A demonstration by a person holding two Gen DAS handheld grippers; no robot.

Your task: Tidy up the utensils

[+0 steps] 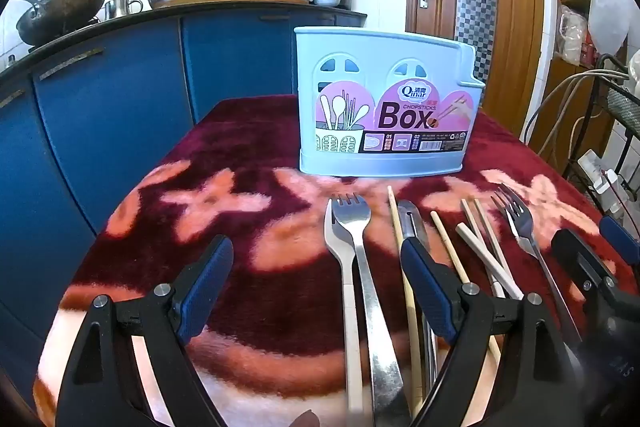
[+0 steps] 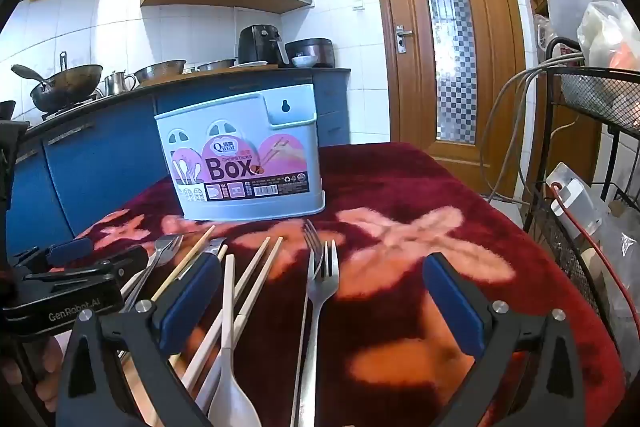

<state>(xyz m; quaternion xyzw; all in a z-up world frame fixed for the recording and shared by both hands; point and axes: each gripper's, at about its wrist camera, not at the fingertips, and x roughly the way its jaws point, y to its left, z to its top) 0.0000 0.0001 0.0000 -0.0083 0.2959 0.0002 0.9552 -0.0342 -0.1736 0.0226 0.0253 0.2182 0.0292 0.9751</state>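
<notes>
A pale blue chopsticks box point(image 1: 384, 103) stands upright on the red flowered table cover point(image 1: 240, 147); it also shows in the right wrist view point(image 2: 244, 155). In front of it lie a steel fork point(image 1: 356, 227), wooden chopsticks point(image 1: 400, 227), white chopsticks point(image 1: 484, 247) and a second fork point(image 1: 520, 223). My left gripper point(image 1: 316, 291) is open, low over the first fork's handle. My right gripper point(image 2: 320, 299) is open over two stacked forks point(image 2: 322, 267), with white chopsticks point(image 2: 256, 275) and a white spoon point(image 2: 230, 379) beside its left finger.
Blue kitchen cabinets point(image 1: 120, 107) with a wok point(image 1: 60, 7) and pots run behind the table on the left. A wooden door point(image 2: 444, 39) is behind. A black wire rack point(image 2: 592, 155) with cables and a power strip stands at the table's right edge.
</notes>
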